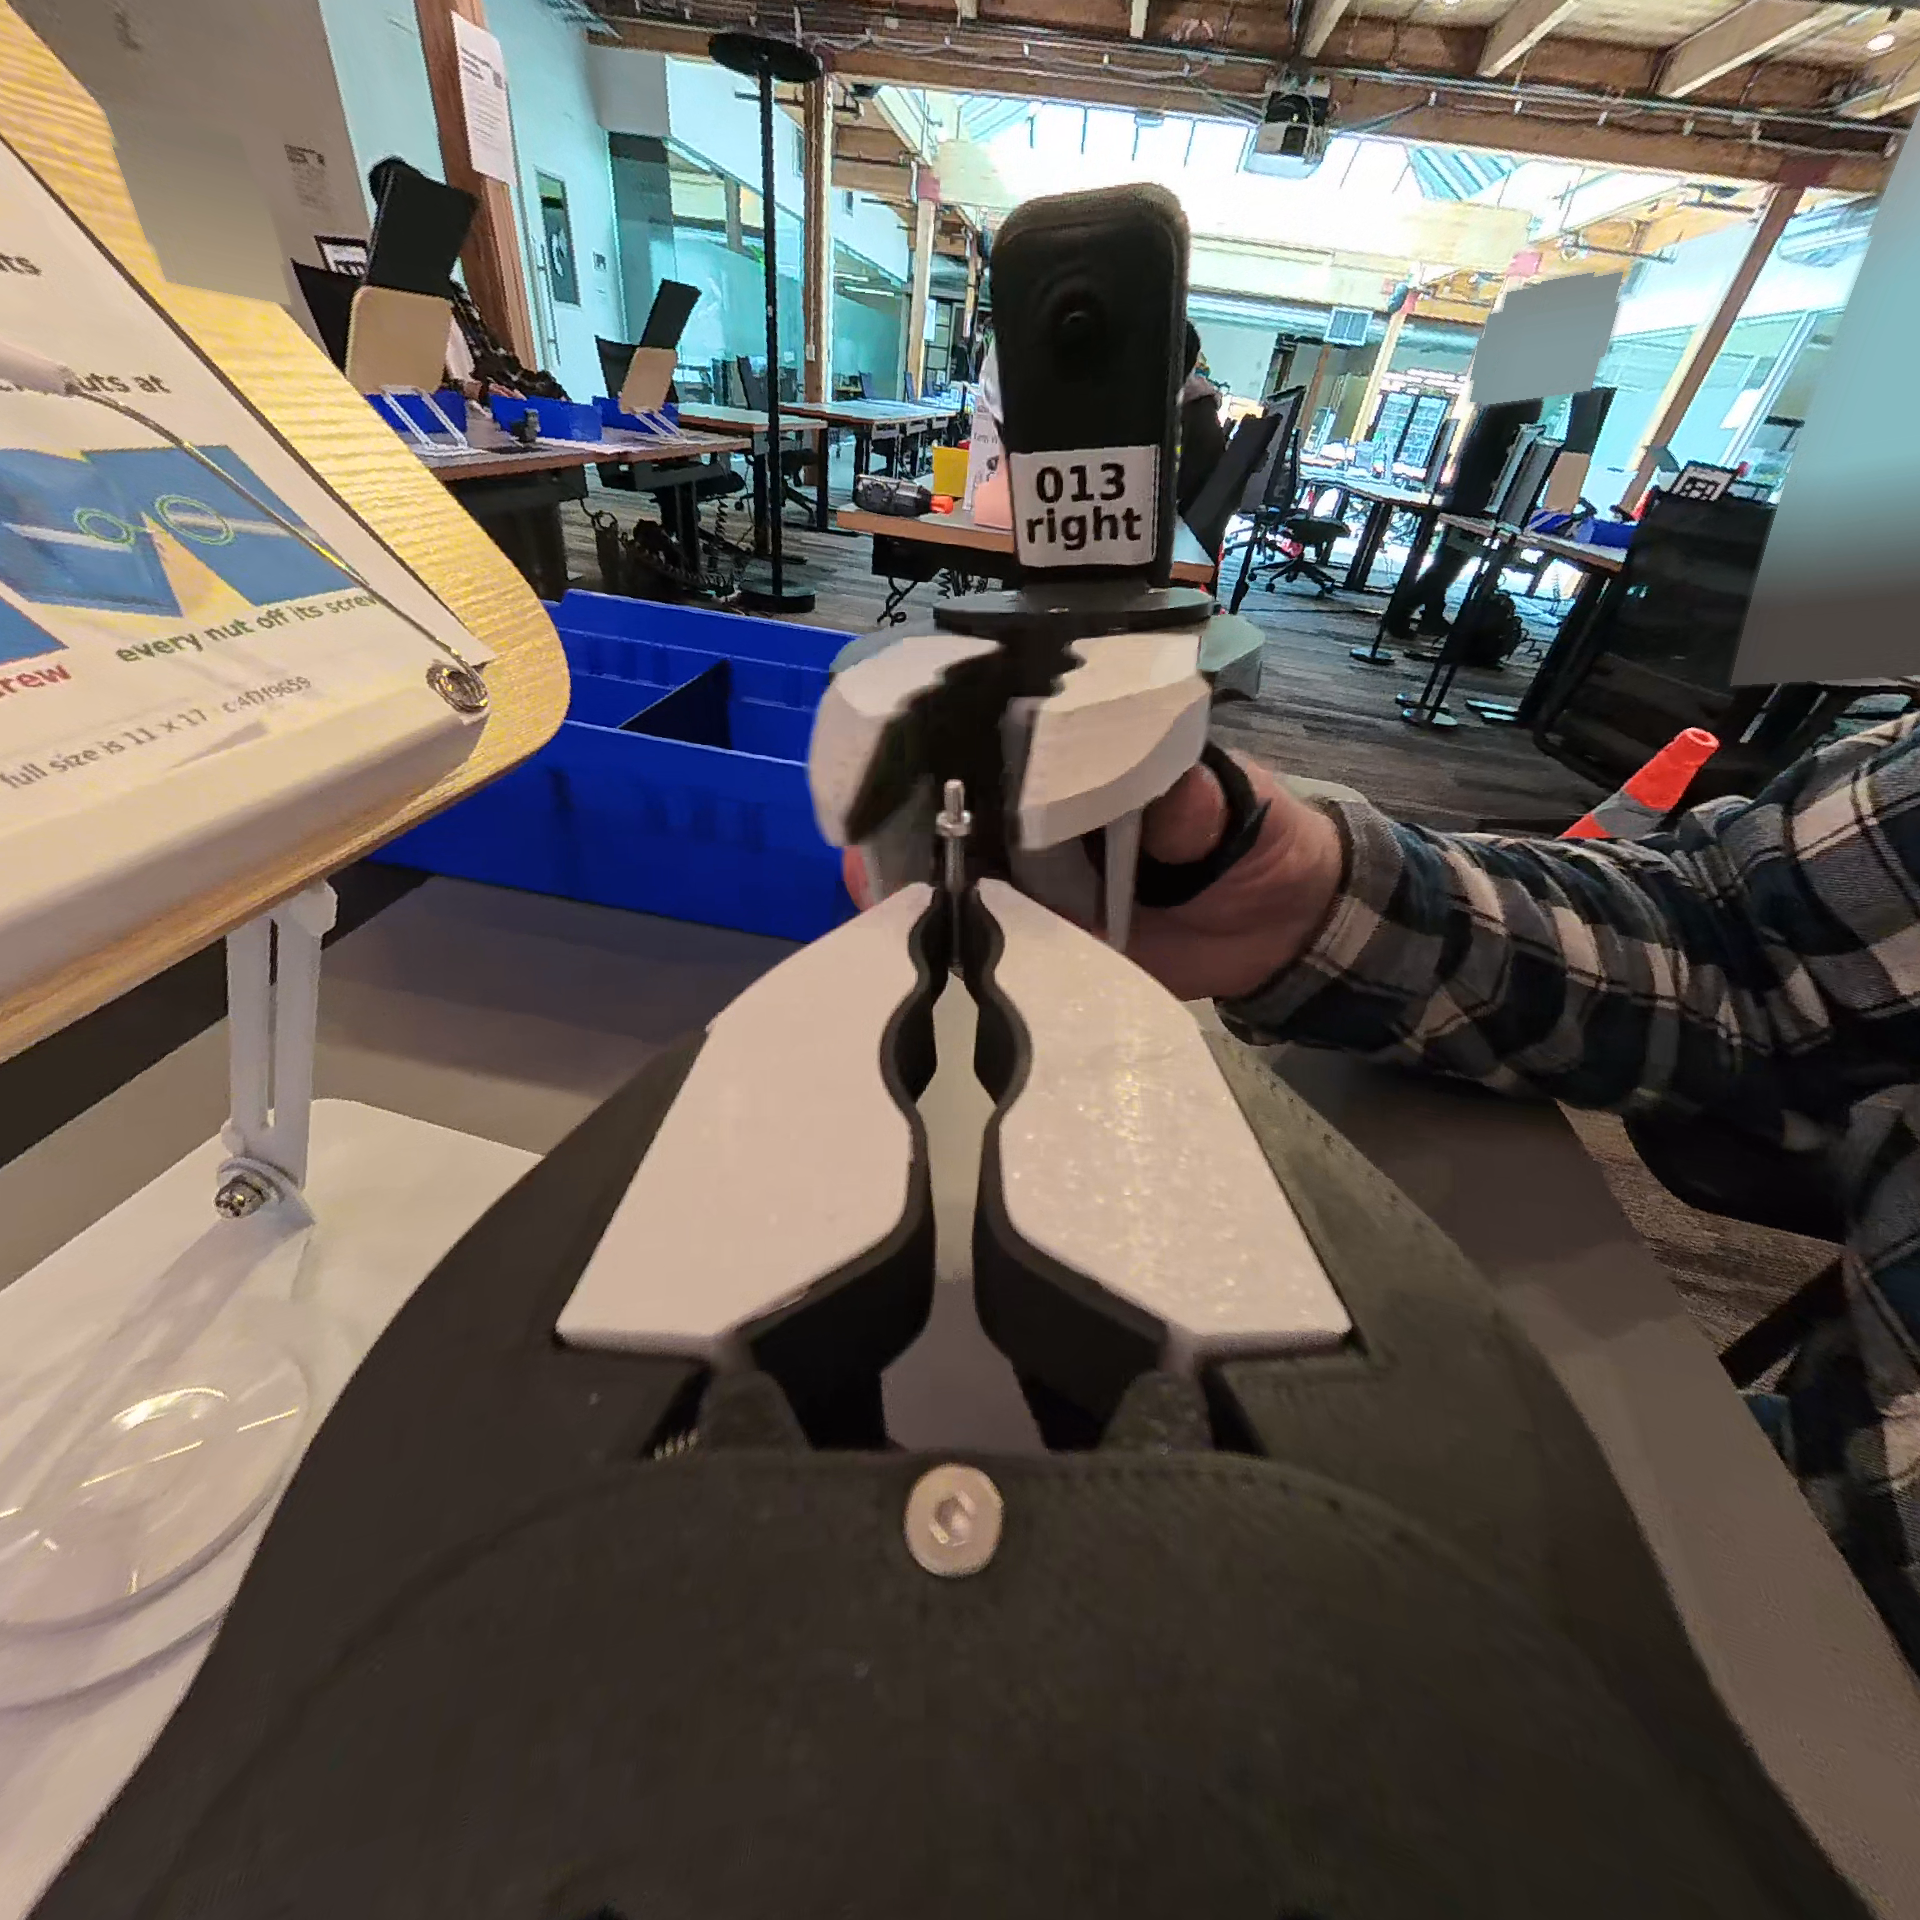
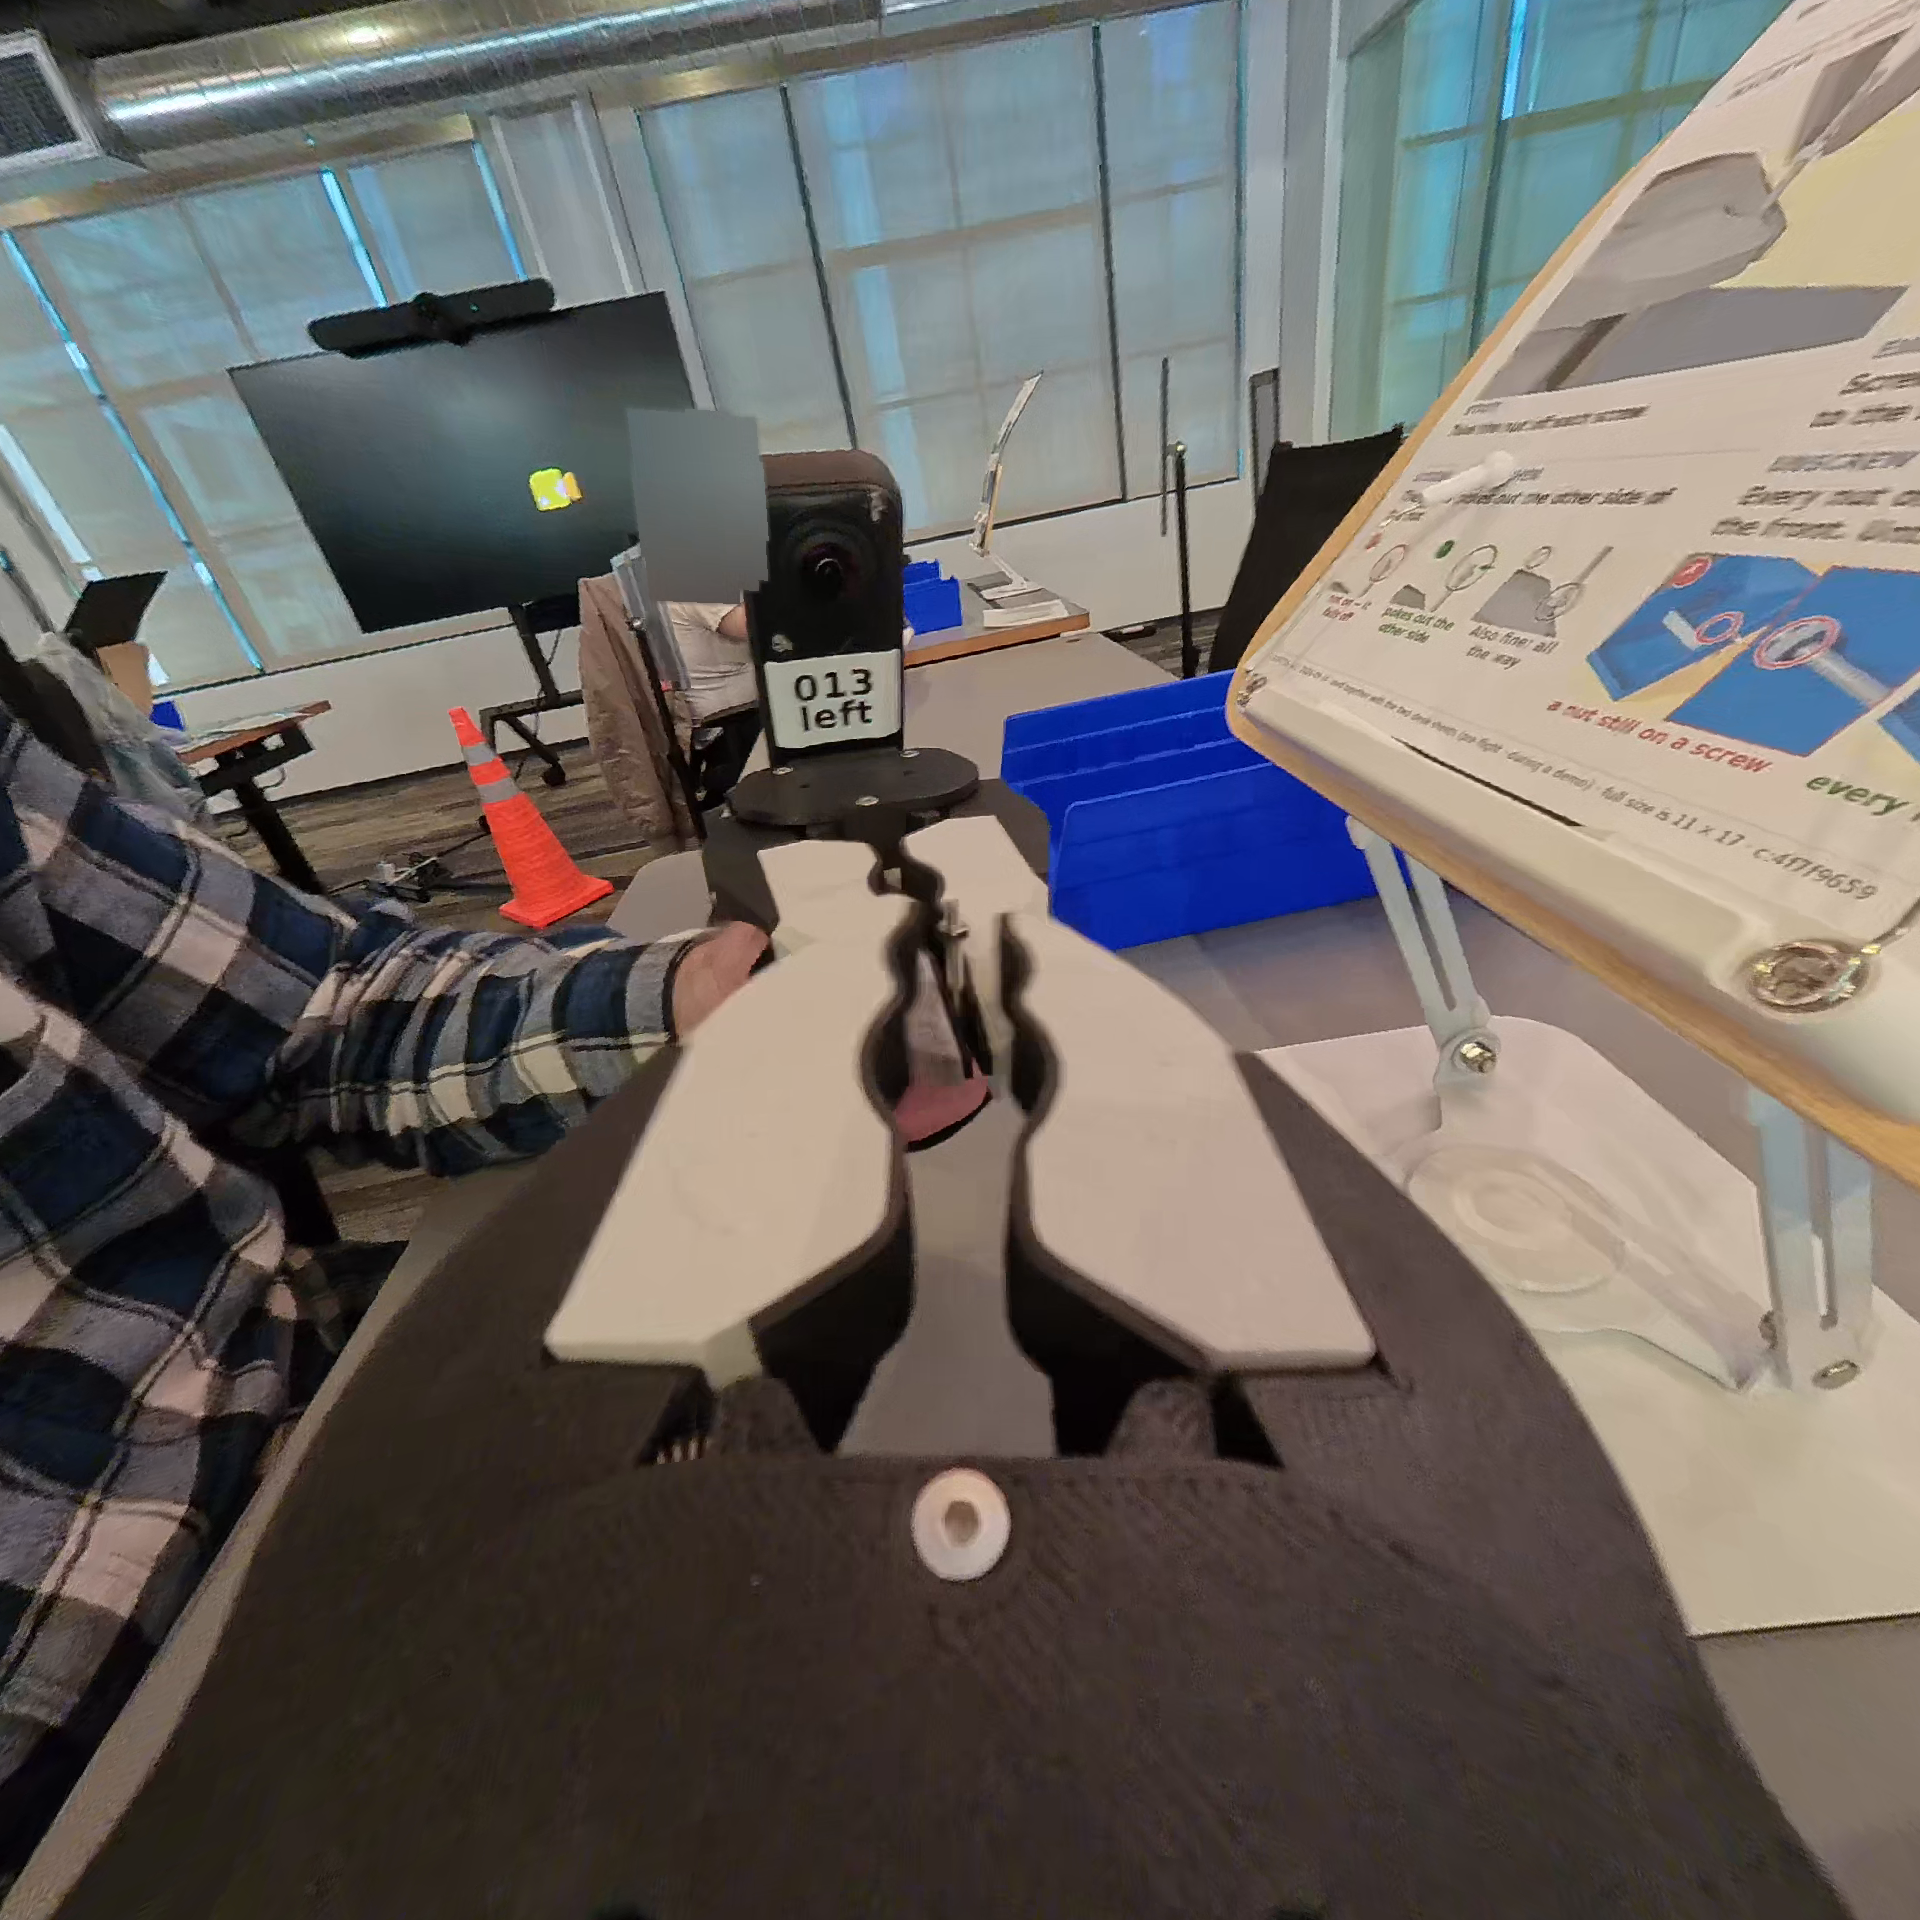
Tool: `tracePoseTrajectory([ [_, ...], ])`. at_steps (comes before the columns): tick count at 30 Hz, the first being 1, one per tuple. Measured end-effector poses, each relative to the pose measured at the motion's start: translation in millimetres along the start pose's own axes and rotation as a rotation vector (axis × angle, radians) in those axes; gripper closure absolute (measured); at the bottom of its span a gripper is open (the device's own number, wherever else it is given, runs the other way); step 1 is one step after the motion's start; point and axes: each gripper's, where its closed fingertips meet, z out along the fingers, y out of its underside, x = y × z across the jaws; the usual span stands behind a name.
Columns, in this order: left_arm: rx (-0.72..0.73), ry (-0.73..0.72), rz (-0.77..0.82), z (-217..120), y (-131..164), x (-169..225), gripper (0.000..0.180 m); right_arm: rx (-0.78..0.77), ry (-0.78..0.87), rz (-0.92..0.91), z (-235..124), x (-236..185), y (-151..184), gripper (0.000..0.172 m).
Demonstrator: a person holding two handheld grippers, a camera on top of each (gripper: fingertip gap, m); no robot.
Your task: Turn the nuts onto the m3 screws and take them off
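Note:
In the left wrist view my left gripper [image 1: 954, 916] is shut on a thin metal screw [image 1: 953, 873]. The screw stands up out of the fingertips with a small nut [image 1: 954, 826] near its top. My right gripper [image 1: 1000, 753] faces it from beyond, its fingers on either side of the screw's top. In the right wrist view my right gripper [image 2: 958, 927] stands open around the screw and nut [image 2: 950, 928], with space between its pads and the nut. The left gripper [image 2: 902, 862] shows just behind them. A hand in a plaid sleeve [image 1: 1558, 966] holds each gripper.
A blue divided bin [image 1: 665, 769] stands on the grey table behind the grippers. A tilted wooden board with an instruction sheet [image 1: 177, 582] on a white stand [image 1: 272, 1049] is at the left. An orange cone [image 2: 520, 821] stands on the floor. Left and right tips are no more than a few centimetres apart.

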Motion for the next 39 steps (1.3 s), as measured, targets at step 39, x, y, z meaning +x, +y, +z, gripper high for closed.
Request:
tracePoseTrajectory([
  [39,0.058,0.065,0.063,0.2,-4.6,14.8,0.179,0.035,0.045,0.001,-7.5,13.2,1.9,0.109],
])
